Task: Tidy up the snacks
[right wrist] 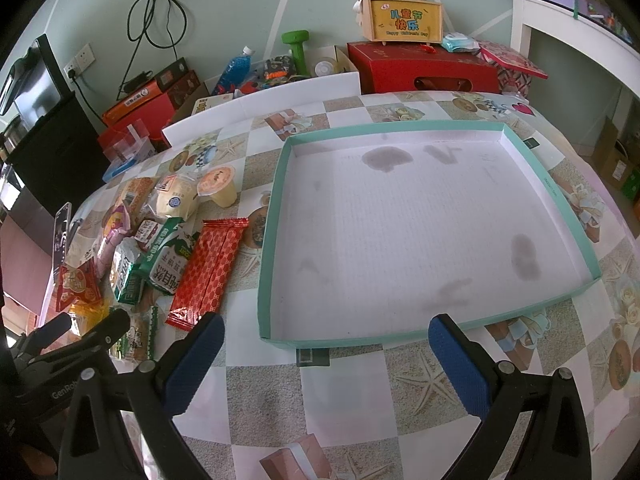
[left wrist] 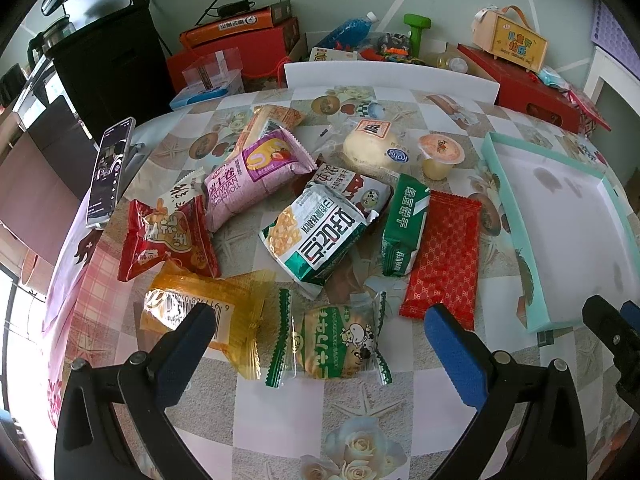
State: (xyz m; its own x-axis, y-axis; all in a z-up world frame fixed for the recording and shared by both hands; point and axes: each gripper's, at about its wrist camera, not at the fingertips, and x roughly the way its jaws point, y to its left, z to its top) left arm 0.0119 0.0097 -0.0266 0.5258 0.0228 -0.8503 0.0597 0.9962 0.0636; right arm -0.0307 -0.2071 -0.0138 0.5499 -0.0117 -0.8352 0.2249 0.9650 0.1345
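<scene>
Several snack packs lie in a heap on the table. My left gripper (left wrist: 318,318) is open and empty, just above a clear green-edged biscuit pack (left wrist: 334,342) and beside an orange pack (left wrist: 200,316). A red bar (left wrist: 444,256) (right wrist: 210,270), a green pack (left wrist: 402,226), a white-green pack (left wrist: 320,232), a pink roll (left wrist: 256,174) and a red peanut pack (left wrist: 164,240) lie beyond. The teal-rimmed tray (right wrist: 280,168) (left wrist: 500,184) stands empty at the right. My right gripper (right wrist: 326,330) is open and empty at the tray's near edge.
A bun (left wrist: 374,148) and a jelly cup (left wrist: 440,154) lie at the back of the heap. A phone on a stand (left wrist: 110,168) is at the table's left edge. Red boxes (right wrist: 420,68), a bottle and clutter line the wall behind a white board (left wrist: 390,76).
</scene>
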